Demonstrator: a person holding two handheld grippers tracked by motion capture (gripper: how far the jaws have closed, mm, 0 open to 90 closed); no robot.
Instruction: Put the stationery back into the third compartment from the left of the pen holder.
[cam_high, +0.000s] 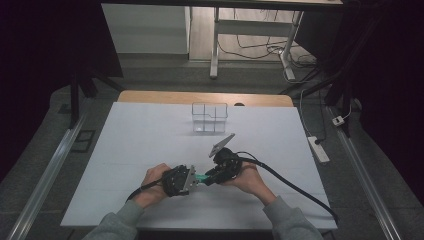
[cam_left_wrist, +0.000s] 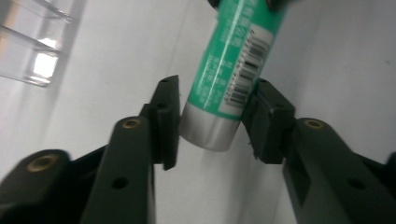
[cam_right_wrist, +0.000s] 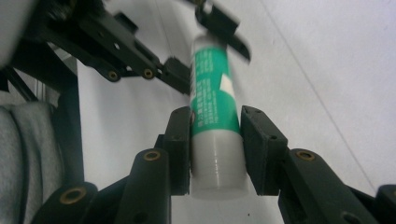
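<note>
Both jaws pinch the green glue stick (cam_left_wrist: 233, 60) above the white table (cam_high: 150, 150), your left gripper (cam_left_wrist: 210, 121) on its silver end, your right gripper (cam_right_wrist: 215, 140) on its white cap, so an off-axis pull could twist it loose.

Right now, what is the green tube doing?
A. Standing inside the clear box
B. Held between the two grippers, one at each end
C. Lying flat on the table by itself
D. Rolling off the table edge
B: the green tube is off the table, its white end clamped in the right gripper and its silver end between the pads of the left gripper, while the clear box stands apart farther back.
</note>
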